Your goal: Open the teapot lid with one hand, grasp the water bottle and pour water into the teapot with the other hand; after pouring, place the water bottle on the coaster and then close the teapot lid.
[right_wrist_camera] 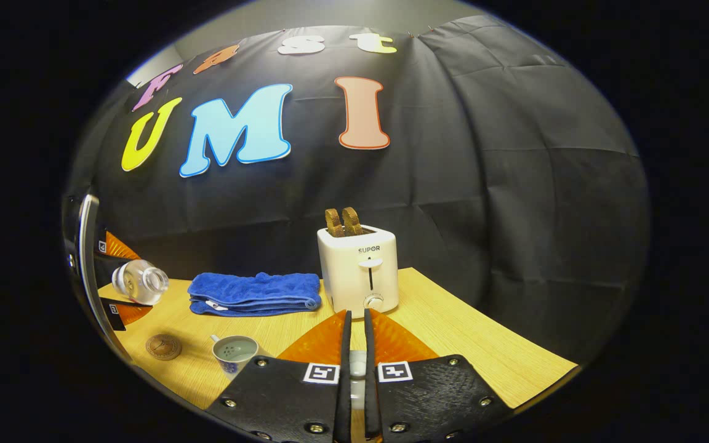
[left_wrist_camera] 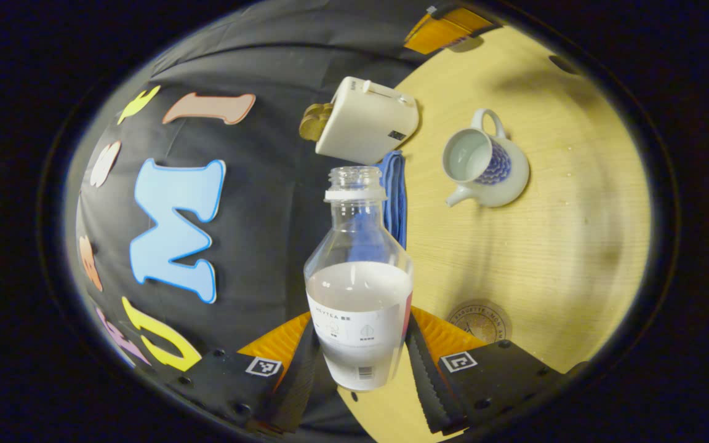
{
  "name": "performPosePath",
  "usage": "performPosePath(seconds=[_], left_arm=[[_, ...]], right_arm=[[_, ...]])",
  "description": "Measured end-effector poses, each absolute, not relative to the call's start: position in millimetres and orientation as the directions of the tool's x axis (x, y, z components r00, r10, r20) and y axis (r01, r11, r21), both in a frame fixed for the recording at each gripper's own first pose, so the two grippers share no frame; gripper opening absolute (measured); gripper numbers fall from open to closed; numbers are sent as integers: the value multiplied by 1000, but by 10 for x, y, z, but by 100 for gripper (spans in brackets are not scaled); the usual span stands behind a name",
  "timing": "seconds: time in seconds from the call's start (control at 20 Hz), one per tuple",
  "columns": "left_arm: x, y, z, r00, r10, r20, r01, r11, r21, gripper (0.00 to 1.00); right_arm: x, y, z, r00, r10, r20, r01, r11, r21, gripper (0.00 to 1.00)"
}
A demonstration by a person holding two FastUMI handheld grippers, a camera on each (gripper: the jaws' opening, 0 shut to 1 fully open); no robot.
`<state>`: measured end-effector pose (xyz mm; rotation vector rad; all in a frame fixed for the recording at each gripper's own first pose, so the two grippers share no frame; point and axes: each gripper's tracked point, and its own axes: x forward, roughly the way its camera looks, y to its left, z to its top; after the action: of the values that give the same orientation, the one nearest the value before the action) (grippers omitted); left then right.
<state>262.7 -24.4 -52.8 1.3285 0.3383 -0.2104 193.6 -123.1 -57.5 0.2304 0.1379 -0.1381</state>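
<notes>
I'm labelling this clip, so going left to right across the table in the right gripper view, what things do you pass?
Water bottle held tilted at the far left → coaster → teapot → blue towel → toaster.

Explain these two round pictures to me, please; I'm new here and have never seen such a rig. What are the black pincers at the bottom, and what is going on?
There is no robot here. A person holds a two-finger gripper in each hand, and a fisheye camera rides on each one, looking along its fingers. The left gripper view shows the left gripper clamped on an uncapped water bottle, part full, lifted and tilted above the table. The right gripper view shows the right gripper nearly closed on a small pale thing. It is probably the lid, since the teapot stands open. Also on the table are a coaster, a folded blue towel and a toaster with toast in it.
</notes>
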Motion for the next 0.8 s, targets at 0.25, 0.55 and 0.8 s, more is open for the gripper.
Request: performPosePath(seconds=[0.25,0.55,0.8], left_arm=[[2636,-286,-806,929,16,-369,303,536,788,86],[2717,-371,-1136,944,13,-330,184,809,558,86],[2796,-678,-1329,948,-35,-317,124,956,265,86]], right_arm=[[1941,-1178,-568,983,-110,-150,140,967,211,8],[1954,-1123,-587,984,-91,-153,123,968,218,9],[1971,-1085,-606,985,-77,-158,112,967,229,9]])
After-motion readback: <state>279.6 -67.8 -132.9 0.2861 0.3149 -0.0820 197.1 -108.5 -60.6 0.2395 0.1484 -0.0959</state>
